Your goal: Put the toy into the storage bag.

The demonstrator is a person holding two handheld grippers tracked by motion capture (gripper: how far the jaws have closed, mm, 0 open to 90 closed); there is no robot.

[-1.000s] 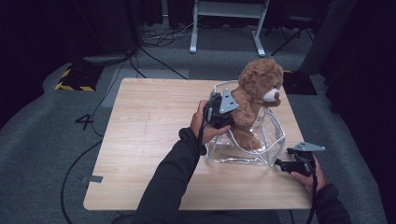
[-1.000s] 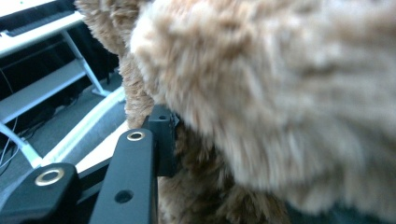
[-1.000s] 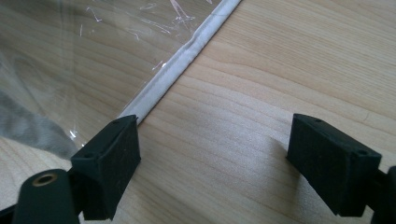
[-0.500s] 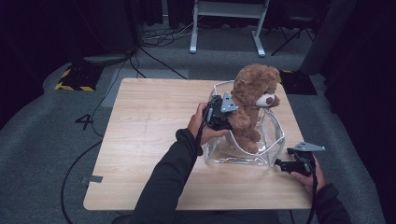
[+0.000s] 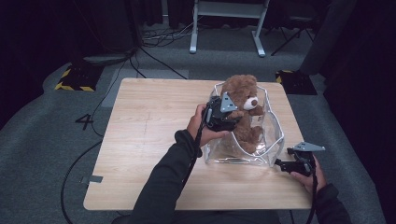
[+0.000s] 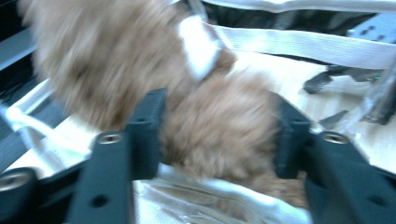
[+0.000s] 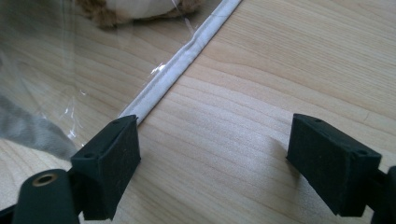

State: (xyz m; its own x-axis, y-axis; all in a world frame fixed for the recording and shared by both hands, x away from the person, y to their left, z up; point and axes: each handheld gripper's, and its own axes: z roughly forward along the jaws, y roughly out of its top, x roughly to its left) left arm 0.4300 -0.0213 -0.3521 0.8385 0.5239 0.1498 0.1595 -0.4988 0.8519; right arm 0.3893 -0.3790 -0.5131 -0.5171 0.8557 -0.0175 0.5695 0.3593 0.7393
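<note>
A brown teddy bear [image 5: 243, 95] stands upright inside a clear plastic bag [image 5: 273, 140] with white trim, on the right half of the wooden table [image 5: 149, 121]. My left gripper [image 5: 228, 116] is shut on the bear's body from the bag's left side. In the left gripper view the bear's fur [image 6: 210, 126] fills the gap between both jaws. My right gripper [image 5: 280, 164] rests open just off the bag's near right corner. In the right gripper view it [image 7: 212, 144] sits low over bare wood beside the bag's white seam [image 7: 187, 51].
The table's left half is bare wood. Past the far edge lie floor cables [image 5: 154, 56], a white stand's legs [image 5: 224, 28] and a yellow-and-black striped block [image 5: 74, 79]. A "4" mark [image 5: 85, 122] is on the carpet at left.
The left gripper has brought the bear down and toward the near left, so it sits deeper in the bag. The right gripper has stayed put.
</note>
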